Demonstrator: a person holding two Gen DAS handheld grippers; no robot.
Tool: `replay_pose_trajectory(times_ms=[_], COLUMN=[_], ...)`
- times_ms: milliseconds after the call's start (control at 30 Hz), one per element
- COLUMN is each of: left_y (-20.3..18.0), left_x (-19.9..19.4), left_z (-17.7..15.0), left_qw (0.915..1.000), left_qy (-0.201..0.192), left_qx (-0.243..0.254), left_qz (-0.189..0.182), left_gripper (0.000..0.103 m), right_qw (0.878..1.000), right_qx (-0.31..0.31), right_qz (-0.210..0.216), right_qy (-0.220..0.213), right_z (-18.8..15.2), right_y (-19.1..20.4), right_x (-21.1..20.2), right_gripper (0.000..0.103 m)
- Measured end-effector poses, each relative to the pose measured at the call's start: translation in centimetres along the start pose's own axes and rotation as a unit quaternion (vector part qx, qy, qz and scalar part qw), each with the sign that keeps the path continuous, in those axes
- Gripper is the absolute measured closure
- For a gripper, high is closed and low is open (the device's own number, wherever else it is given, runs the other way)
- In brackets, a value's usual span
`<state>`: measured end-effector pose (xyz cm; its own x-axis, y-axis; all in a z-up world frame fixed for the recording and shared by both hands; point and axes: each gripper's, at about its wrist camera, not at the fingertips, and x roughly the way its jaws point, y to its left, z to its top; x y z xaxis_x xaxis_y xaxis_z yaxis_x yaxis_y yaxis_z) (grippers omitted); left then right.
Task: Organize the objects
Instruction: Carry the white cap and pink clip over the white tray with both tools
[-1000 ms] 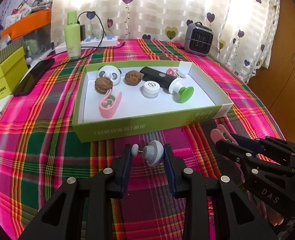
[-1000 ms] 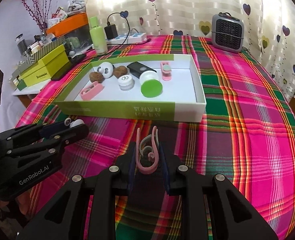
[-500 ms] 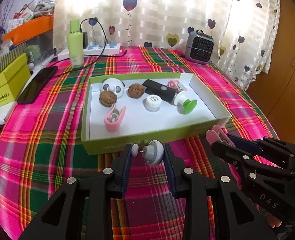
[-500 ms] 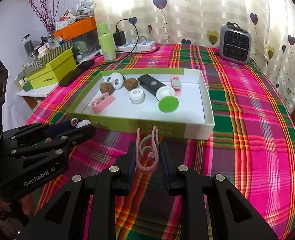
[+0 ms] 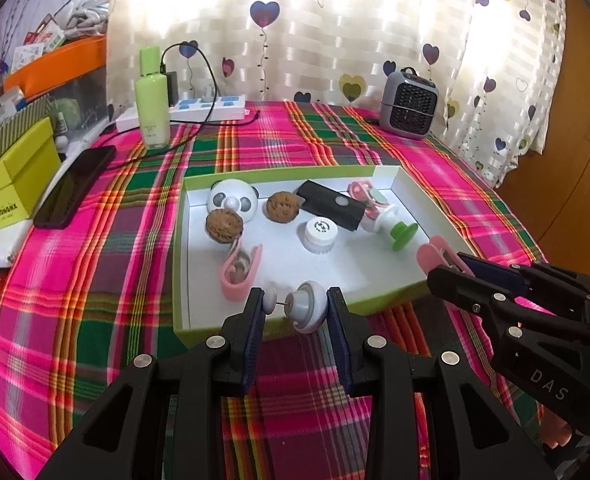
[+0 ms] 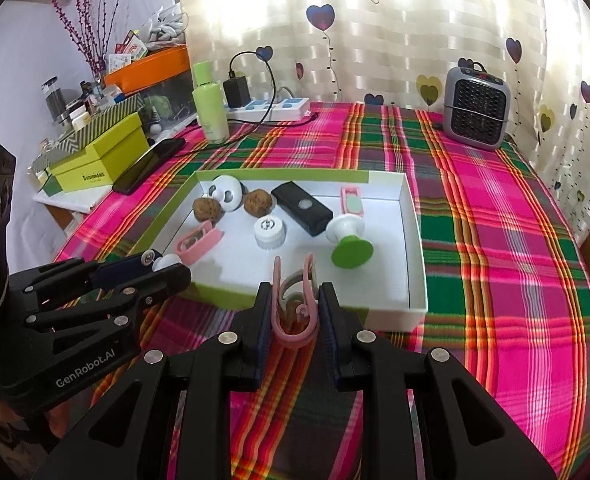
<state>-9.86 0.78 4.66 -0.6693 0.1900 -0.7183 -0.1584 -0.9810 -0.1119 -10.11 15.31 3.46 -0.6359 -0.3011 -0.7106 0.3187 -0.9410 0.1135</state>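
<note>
Left tongs [image 5: 295,308] round a domed white knob [image 5: 306,307]

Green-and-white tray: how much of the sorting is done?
Several items already lie in the green-and-white cardboard tray, among them a pink plastic clip. In hand: the left gripper holds a small white-and-grey knob; the right gripper holds another pink clip. Both await placing.

Your tray [image 5: 183,240] sat mid-table [image 5: 95,320]. In it: two walnuts [image 5: 224,226] at the far left flanking a panda piece [image 5: 233,200], a clip [image 5: 239,270] before them, a cap [image 5: 319,235] centre, a stopper [image 5: 399,232] right. Behind the tray stood a bottle [image 5: 152,96] left, a heater [image 5: 409,106] right.
</note>
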Motion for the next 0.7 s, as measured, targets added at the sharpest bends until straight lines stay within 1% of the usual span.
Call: replay_pose_trajectory(times_ms=[400,700], left_y=[0.3,0.5], left_x=[1.1,2.6], left_z=[1.6,2.3], left_qw=[1.0000,1.0000], left_qy=[-0.003,0.007], left_qx=[-0.002,-0.001], left_qz=[0.000,0.002], left_gripper=[0.074,0.074], right_qw=[1.000,1.000], right_qx=[-0.002,-0.005], right_qz=[0.001,0.004], right_qy=[0.005,0.014], right_z=[1.5,2.2], right_y=[-0.3,-0.5], right_x=[1.4,3.0], right_gripper=[0.079,0.079])
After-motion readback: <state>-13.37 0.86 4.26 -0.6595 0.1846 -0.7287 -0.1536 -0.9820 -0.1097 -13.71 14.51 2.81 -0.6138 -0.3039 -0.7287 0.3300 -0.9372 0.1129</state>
